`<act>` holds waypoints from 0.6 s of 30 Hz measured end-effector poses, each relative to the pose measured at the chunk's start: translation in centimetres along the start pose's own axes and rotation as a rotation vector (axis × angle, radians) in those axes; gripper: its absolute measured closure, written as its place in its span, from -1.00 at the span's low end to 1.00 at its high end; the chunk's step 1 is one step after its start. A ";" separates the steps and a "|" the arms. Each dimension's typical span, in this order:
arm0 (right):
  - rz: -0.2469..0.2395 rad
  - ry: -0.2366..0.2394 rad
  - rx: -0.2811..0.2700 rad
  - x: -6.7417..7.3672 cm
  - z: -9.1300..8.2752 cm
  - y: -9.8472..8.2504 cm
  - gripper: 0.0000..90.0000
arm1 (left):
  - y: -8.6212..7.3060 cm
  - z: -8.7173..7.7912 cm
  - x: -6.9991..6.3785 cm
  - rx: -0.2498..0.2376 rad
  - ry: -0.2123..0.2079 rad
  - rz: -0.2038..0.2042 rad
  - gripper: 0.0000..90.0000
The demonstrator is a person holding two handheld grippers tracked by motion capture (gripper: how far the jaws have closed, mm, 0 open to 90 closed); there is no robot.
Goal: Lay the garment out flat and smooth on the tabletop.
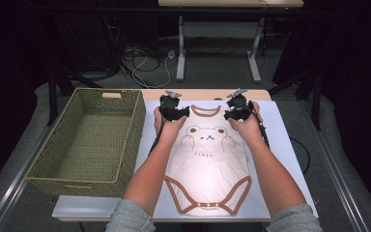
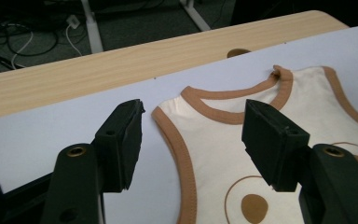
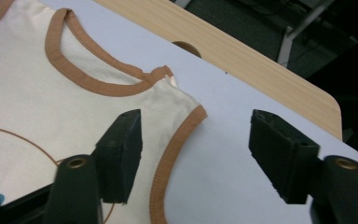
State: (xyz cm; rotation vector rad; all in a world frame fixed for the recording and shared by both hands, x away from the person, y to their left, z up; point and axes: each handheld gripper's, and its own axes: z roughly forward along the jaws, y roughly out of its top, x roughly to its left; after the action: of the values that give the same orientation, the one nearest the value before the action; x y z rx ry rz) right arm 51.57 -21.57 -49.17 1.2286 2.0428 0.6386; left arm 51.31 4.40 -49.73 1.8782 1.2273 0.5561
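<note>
Woven basket at far left of table, beside white mat. Left gripper released, jaws apart over left shoulder of cream baby bodysuit, nothing pinched. Bodysuit flat on mat, brown-trimmed neckline away from person, bear print facing up, snaps toward near edge. Right gripper likewise released, jaws straddling right shoulder strap.

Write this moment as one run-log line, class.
left gripper: open, over bodysuit shoulder | right gripper: open, over other shoulder | bodysuit: flat on mat | basket: beside mat
</note>
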 end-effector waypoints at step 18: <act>0.192 0.128 -0.010 -1.1 -2.8 0.0 -0.78 | 0.4 -2.4 0.6 -0.048 -0.136 -0.067 -0.20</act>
State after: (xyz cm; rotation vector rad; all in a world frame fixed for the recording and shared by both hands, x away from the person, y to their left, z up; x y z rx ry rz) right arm 49.89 -22.75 -47.02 1.4223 2.0371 0.8356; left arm 50.02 5.81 -48.04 1.7970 1.1730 0.4120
